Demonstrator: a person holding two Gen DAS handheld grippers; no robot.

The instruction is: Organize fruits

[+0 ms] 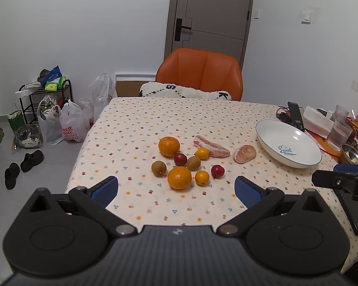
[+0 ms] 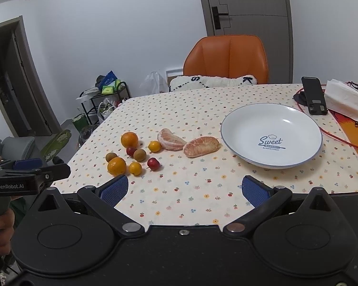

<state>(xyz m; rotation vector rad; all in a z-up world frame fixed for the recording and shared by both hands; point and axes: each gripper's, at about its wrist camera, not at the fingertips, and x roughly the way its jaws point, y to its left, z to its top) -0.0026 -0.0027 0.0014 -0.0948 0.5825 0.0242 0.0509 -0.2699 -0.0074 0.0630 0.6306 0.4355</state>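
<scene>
The right edge of the table [image 1: 136,124] was crowded and partly cut off in the left wrist view: a clear glass [image 1: 338,134], a metal bowl [image 1: 354,153] and a red packet ran out of frame, and what lay behind them could not be made out. In the right wrist view a hand [image 2: 0,228] showed only in part at the left margin, gripping the handle of the other tool. The left gripper [image 1: 176,189] stood wide open over the near edge of the table, its blue pads well apart, holding and touching nothing. The right gripper [image 2: 185,189] was likewise spread wide and empty, near the same edge. The fruits lay in a loose cluster near the middle of the table: two oranges [image 1: 179,177], two small yellow fruits [image 1: 201,177], two brown ones [image 1: 158,168] and two small red ones [image 1: 217,171], several of them touching or just beside one another. Two peeled citrus segments [image 2: 201,146] lay between the cluster and the white plate [image 2: 238,121], which sat empty toward the right edge. A dark phone [image 2: 313,99] stood propped behind the plate, near the far right corner.
</scene>
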